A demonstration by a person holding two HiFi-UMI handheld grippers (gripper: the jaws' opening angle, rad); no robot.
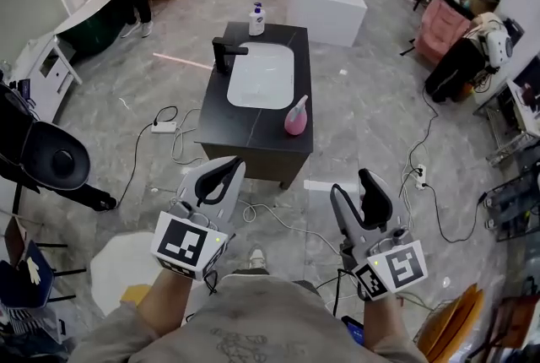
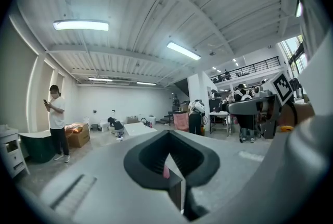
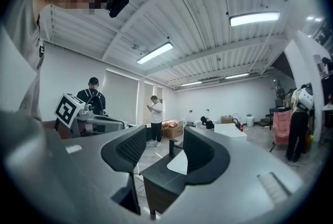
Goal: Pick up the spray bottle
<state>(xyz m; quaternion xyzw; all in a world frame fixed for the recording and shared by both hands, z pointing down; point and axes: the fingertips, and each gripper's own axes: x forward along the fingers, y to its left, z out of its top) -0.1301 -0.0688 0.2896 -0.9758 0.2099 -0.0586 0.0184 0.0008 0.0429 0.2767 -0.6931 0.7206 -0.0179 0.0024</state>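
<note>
Right gripper [image 1: 353, 182] spread wide and empty, left gripper [image 1: 234, 164] pinched shut on nothing, pink spray bottle [image 1: 296, 116] well ahead between them at the counter [image 1: 245, 133] edge, so a crooked approach could knock it off.

Open approach to spray bottle [image 1: 296, 116] at counter's [image 1: 253, 136] near edge; faucet [image 1: 224, 54] well apart.

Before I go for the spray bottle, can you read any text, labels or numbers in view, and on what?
No text can be read anywhere.
Pump bottle, blue label: too small to read.
Spray bottle: no label visible.
Marker cubes: black-and-white square patterns only, no words or numbers.
</note>
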